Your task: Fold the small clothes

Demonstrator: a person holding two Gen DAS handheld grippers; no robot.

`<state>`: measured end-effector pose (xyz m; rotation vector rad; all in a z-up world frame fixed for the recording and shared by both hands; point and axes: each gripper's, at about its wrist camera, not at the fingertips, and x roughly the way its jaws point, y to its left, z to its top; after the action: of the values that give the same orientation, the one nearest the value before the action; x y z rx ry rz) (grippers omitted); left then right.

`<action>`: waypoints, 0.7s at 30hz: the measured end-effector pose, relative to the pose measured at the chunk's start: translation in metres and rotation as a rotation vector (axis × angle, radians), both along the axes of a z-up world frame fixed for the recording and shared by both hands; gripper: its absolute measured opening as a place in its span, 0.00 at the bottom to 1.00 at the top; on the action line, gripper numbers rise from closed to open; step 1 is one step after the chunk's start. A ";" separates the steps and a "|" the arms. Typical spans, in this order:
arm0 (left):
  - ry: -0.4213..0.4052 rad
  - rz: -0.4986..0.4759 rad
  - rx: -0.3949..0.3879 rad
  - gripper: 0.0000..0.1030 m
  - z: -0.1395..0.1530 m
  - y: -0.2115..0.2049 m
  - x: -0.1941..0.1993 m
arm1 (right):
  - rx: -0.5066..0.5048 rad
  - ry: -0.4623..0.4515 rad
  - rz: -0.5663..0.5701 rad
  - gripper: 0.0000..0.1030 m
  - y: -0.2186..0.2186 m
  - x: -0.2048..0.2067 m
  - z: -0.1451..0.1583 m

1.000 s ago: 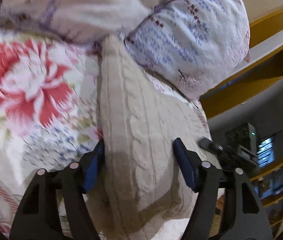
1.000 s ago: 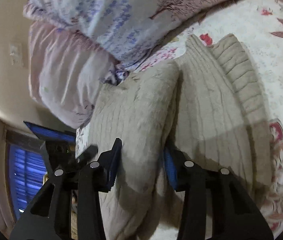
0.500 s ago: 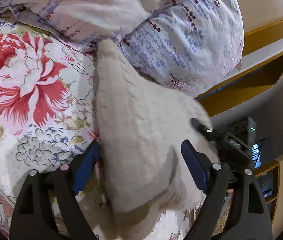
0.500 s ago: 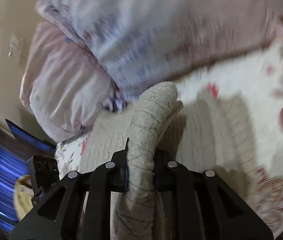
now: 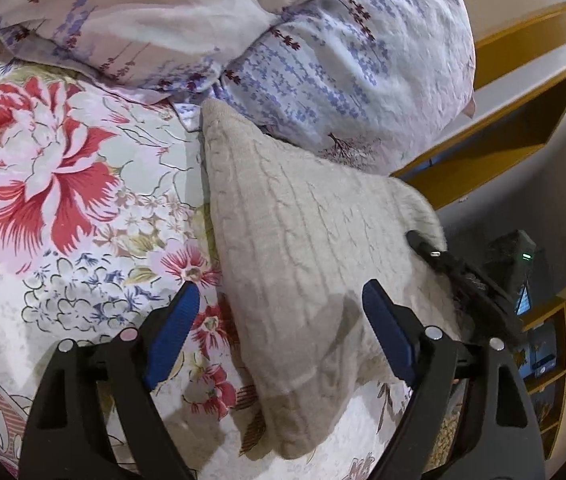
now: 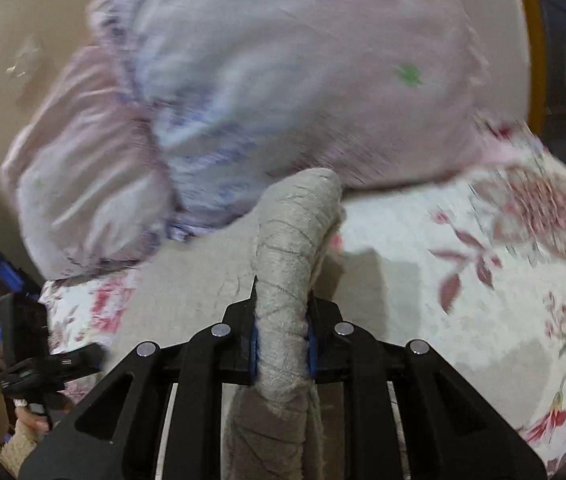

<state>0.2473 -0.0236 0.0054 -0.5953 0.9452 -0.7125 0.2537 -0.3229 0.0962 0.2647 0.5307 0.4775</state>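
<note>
Knit garment (image 5: 303, 264) on floral bedspread (image 5: 63, 208), one edge clenched in right gripper (image 6: 281, 344), left gripper (image 5: 279, 320) released and astride it: likely to slip or drag askew if lifted one-sided.

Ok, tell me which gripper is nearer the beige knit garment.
Right. The right gripper is clamped on a fold of the beige knit garment; the left gripper is open, fingers either side of it.

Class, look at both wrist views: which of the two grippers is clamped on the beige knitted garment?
The right gripper: its blue pads pinch a raised fold of the beige knitted garment. The left gripper stands wide open, its pads either side of the knit without pressing it.
</note>
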 end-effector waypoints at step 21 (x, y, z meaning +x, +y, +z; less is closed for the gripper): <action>0.028 -0.037 0.030 0.79 0.013 -0.010 -0.044 | 0.292 0.159 0.066 0.61 -0.084 -0.064 -0.044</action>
<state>0.2035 -0.0332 0.0184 -0.5640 0.9938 -0.7236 0.1898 -0.4070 0.0521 0.5699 0.6258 0.6019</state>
